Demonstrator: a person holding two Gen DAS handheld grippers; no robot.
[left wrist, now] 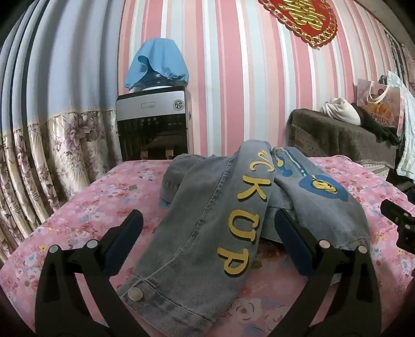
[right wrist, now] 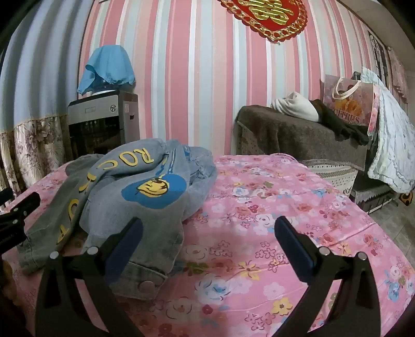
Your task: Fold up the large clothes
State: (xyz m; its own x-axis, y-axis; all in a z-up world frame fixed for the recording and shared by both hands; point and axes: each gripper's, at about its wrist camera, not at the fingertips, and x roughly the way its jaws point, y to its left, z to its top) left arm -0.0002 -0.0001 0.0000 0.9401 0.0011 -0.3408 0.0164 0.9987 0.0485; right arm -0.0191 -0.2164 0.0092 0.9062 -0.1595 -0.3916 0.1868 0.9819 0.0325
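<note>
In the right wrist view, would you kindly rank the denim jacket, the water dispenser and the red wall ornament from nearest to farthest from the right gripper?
From the open right gripper:
1. Denim jacket, crumpled on the bed to the left, its cuff by the left finger.
2. Water dispenser, beyond the bed at far left, under a blue cloth.
3. Red wall ornament, high on the striped wall, top centre.

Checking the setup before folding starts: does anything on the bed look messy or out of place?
Only the denim jacket: it lies crumpled in a heap on the pink floral bedsheet, sleeves crossed over each other, not spread flat. Nothing looks spilled or damaged.
</note>
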